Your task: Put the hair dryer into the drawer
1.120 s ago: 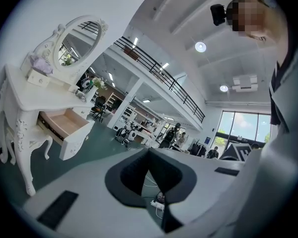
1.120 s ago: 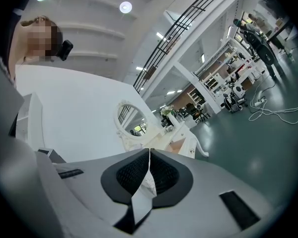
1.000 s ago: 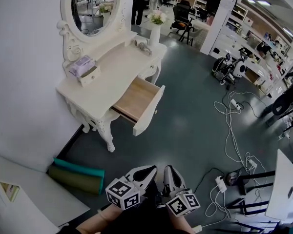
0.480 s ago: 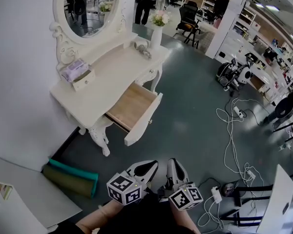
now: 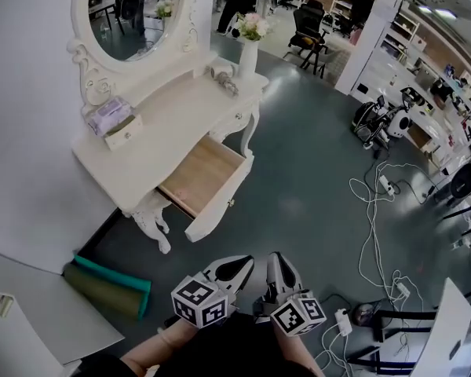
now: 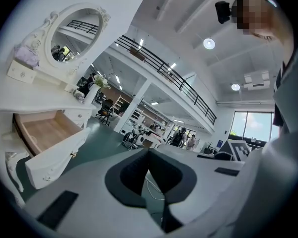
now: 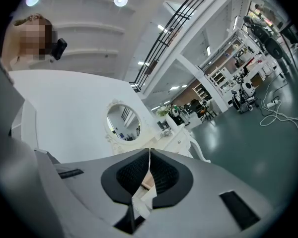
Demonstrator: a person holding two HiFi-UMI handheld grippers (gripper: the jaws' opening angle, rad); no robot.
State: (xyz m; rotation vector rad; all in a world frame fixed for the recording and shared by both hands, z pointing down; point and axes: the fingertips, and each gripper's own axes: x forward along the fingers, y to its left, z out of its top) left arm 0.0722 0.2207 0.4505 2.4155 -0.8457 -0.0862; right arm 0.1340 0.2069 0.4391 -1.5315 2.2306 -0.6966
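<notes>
The white dressing table [image 5: 169,116] stands ahead at the left, its drawer [image 5: 196,181] pulled open and showing a bare wooden bottom. A small grey and white thing that looks like the hair dryer [image 5: 223,75] lies on the tabletop next to the vase. Both grippers hang low in the head view, well short of the table. My left gripper [image 5: 247,264] is shut with nothing in it, and my right gripper [image 5: 273,259] beside it is shut and empty too. The left gripper view shows the open drawer [image 6: 44,133] to the left of the closed tips.
An oval mirror [image 5: 129,10] tops the table, with a vase of flowers [image 5: 249,49] and a purple pack on a small box [image 5: 106,116]. A green rolled mat [image 5: 110,285] lies by the wall. Cables [image 5: 377,234] and a power strip [image 5: 347,320] trail over the floor at the right.
The table and its open drawer have slid left and a little nearer in the head view. Both grippers stay shut side by side at the bottom.
</notes>
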